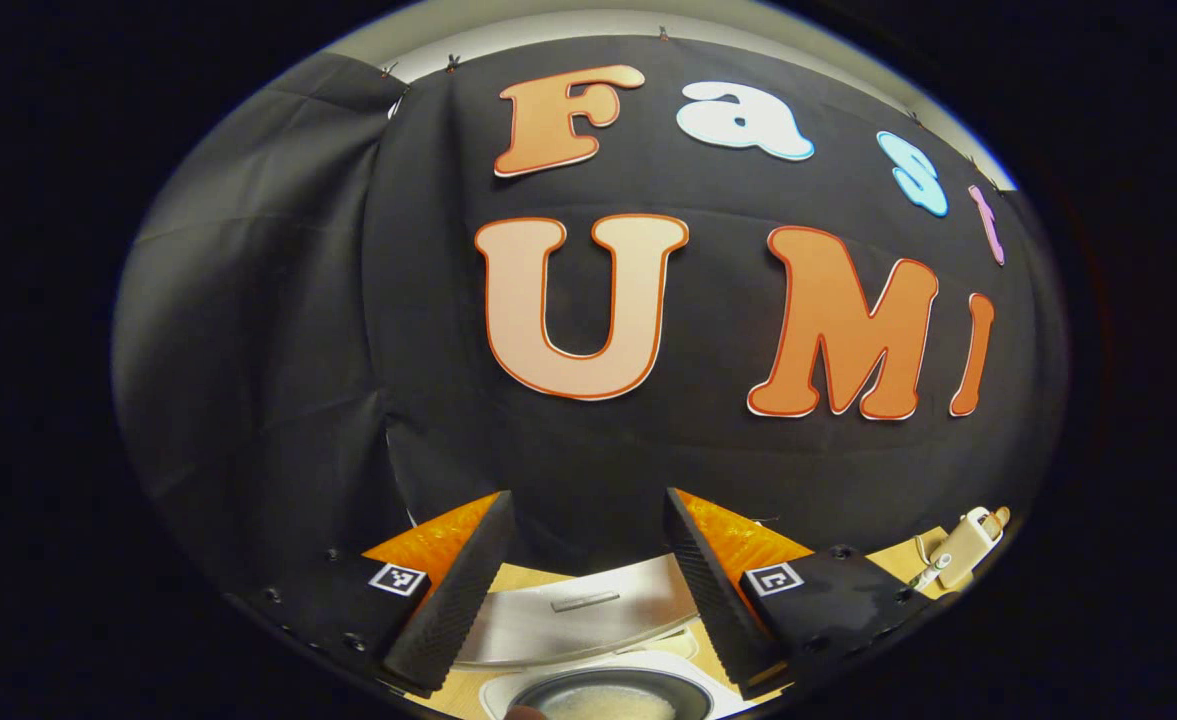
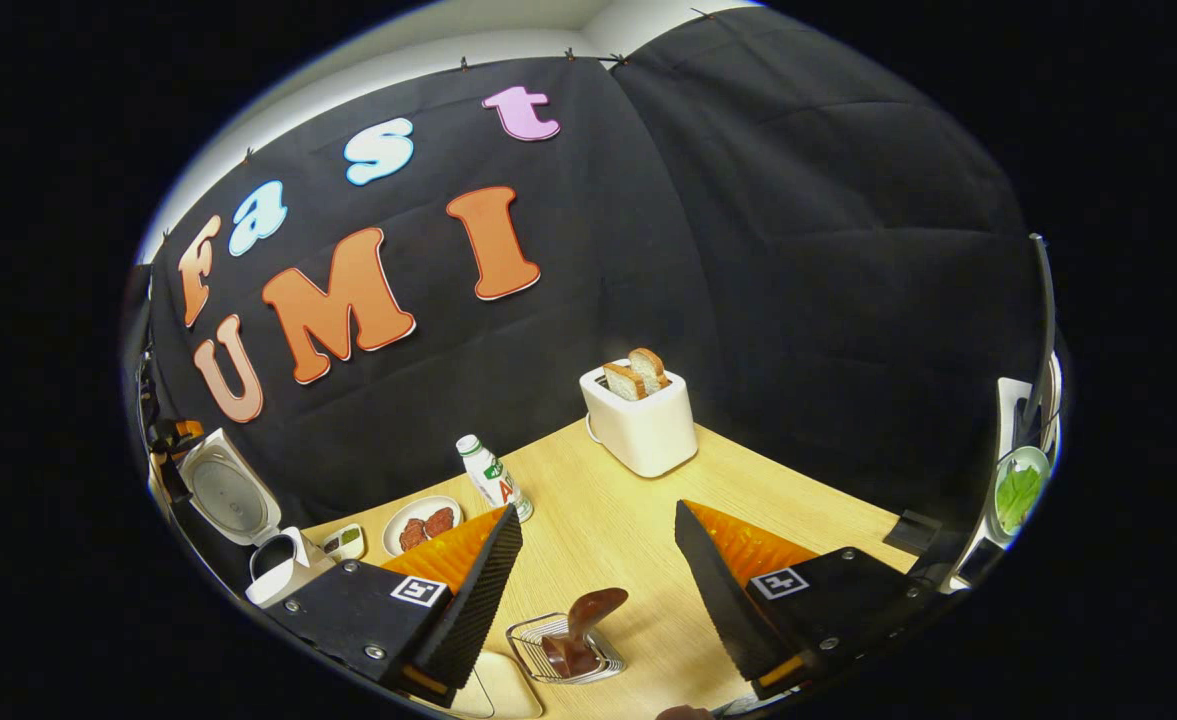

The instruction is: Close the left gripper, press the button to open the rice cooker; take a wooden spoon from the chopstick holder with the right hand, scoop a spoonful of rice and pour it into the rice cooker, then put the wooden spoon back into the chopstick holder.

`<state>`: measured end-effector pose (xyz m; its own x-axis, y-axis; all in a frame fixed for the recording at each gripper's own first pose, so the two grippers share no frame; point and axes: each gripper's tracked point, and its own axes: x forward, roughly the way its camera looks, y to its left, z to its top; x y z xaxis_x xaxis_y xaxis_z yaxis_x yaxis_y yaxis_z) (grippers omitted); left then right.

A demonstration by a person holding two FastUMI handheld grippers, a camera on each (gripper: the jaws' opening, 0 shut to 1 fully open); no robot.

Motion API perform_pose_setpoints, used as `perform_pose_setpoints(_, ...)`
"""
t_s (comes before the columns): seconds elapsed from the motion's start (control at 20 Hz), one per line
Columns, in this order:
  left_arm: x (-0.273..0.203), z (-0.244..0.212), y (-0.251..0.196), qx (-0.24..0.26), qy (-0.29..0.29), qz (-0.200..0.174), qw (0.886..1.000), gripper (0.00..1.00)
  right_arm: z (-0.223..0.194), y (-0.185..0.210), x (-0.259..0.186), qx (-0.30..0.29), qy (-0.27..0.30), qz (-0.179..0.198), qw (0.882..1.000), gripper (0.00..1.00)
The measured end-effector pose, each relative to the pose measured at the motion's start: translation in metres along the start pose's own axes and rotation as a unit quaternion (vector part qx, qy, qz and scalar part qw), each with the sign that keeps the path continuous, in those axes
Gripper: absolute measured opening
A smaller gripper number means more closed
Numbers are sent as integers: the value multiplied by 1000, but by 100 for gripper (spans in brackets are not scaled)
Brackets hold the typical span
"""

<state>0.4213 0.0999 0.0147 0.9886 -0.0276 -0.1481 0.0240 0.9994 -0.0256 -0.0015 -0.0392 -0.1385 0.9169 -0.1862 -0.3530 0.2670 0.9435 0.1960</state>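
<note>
Left gripper [image 1: 588, 590]: fingers spread apart, nothing between them, raised over the rice cooker [image 1: 608, 690]. Cooker stands open; its lid [image 1: 573, 620] is tipped back and shows in the gap between the fingers, with the dark inner pot below at the bottom edge. Pale grains seem to lie in the pot, too close to the edge to be sure. Small cream item [image 1: 963, 548] at far right on the table.

Right gripper [image 2: 598, 590]: fingers wide apart, empty, above the wooden table [image 2: 748, 480]. Wire chopstick holder [image 2: 563, 650] sits low between the fingers, the brown wooden spoon [image 2: 583, 625] standing in it. Beyond: white toaster [image 2: 640, 420] with two bread slices, small bottle [image 2: 493, 480] beside a plate [image 2: 423, 525] of reddish food. Far left, open rice cooker [image 2: 248, 520], lid up. Far right edge, bowl of greens [image 2: 1018, 495]. Nothing lies between the fingers and the holder.
</note>
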Motion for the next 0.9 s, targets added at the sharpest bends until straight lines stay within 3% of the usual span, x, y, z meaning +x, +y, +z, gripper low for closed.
perform_pose_setpoints(0.5,-26,-18,-5,3,28,-13,1000,100,9,28,5,-7,1,34,999,95)
perform_pose_setpoints(0.9,-88,-55,-30,-6,42,-43,998,100,15,27,0,-28,-7,60,998,95)
